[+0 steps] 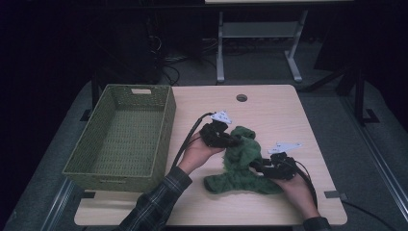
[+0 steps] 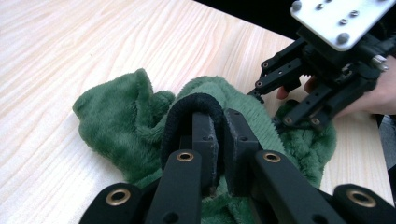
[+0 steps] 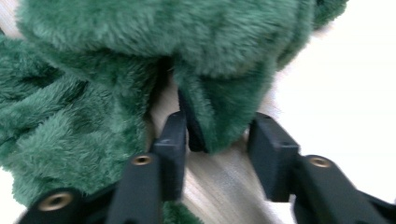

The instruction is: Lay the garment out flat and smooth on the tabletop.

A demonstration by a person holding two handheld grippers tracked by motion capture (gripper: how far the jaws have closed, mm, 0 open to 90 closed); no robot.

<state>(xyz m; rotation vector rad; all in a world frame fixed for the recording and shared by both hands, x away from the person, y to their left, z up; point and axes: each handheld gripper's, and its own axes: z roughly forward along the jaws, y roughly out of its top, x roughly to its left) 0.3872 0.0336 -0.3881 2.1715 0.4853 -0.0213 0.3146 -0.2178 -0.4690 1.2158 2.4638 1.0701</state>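
Observation:
A green fuzzy garment point(image 1: 240, 166) with a black ribbed cuff point(image 2: 196, 103) lies crumpled on the wooden table point(image 1: 274, 113), right of centre. My left gripper point(image 1: 235, 140) is at its upper left edge, and its jaws point(image 2: 219, 123) are shut on the black cuff, which arches over one jaw. My right gripper point(image 1: 256, 166) reaches in from the garment's right side. Its jaws point(image 3: 217, 128) stand apart with a green flap with a black edge point(image 3: 219, 107) hanging between them, not squeezed. In the left gripper view the right gripper point(image 2: 271, 107) sits on the far side of the fabric.
A green woven basket point(image 1: 163, 127) with nothing visible in it stands on the table's left part, close to my left forearm. A round cable hole point(image 1: 241, 97) is near the far edge. Bare wood lies beyond and to the right of the garment.

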